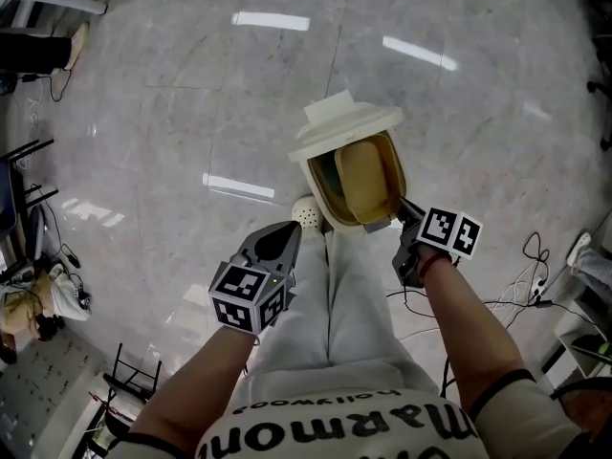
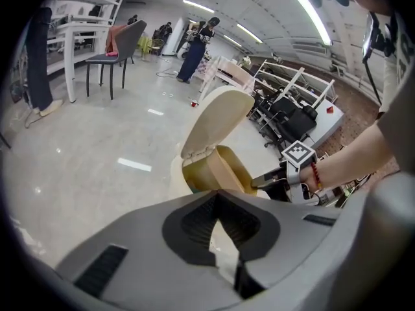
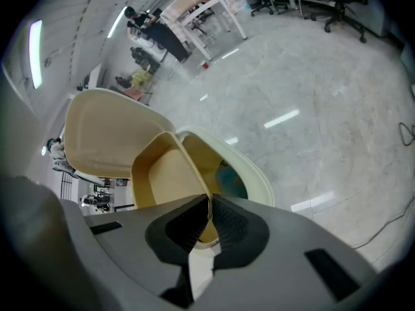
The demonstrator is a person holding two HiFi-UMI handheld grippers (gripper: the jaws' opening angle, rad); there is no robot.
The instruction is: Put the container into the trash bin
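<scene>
A cream trash bin (image 1: 323, 197) stands on the floor in front of me with its lid (image 1: 344, 122) swung up. A tan, shallow container (image 1: 363, 180) is tilted into the bin's mouth. My right gripper (image 1: 404, 208) is shut on the container's (image 3: 165, 180) near rim, just above the bin's rim (image 3: 256, 173). Inside the bin something blue-green (image 3: 230, 175) shows. My left gripper (image 1: 285, 232) hangs left of the bin, shut with nothing in it. In the left gripper view the bin lid (image 2: 214, 118), the container (image 2: 220, 168) and the right gripper (image 2: 269, 181) lie ahead.
A white perforated shoe (image 1: 308, 213) sits at the bin's base. Cables (image 1: 521, 285) trail on the floor at the right. A black rack (image 1: 129, 371) stands at the lower left. Chairs and desks (image 2: 117, 44) stand farther off across the polished floor.
</scene>
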